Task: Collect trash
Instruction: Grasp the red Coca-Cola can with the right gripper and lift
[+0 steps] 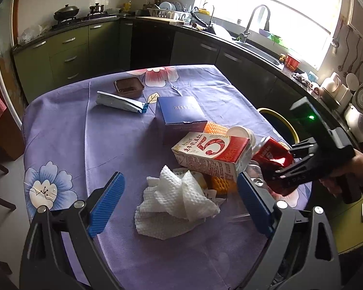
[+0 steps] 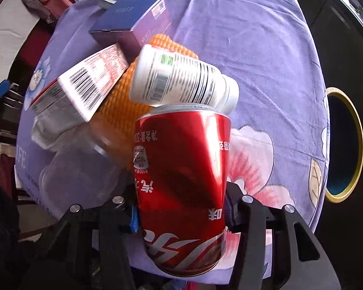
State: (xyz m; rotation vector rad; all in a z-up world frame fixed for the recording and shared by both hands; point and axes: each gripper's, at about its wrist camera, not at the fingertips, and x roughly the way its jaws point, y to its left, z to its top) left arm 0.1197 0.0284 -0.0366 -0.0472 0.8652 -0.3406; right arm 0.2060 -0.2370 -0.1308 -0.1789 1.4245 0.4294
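Note:
My right gripper (image 2: 181,215) is shut on a red soda can (image 2: 181,183) and holds it above the table; the can also shows in the left wrist view (image 1: 272,155). My left gripper (image 1: 180,193) is open over a crumpled white paper towel (image 1: 176,205). A red-and-white milk carton (image 1: 213,155), a white pill bottle (image 2: 181,79), orange foam netting (image 2: 123,113), a clear plastic cup (image 2: 79,169) and a blue box (image 1: 179,114) lie in a pile on the purple floral tablecloth (image 1: 109,145).
A silver-blue pouch (image 1: 119,101) and a brown tray (image 1: 129,87) lie at the table's far side. A bin with a yellow rim (image 2: 343,142) stands beside the table on the right. Kitchen counters and a sink (image 1: 259,48) run behind.

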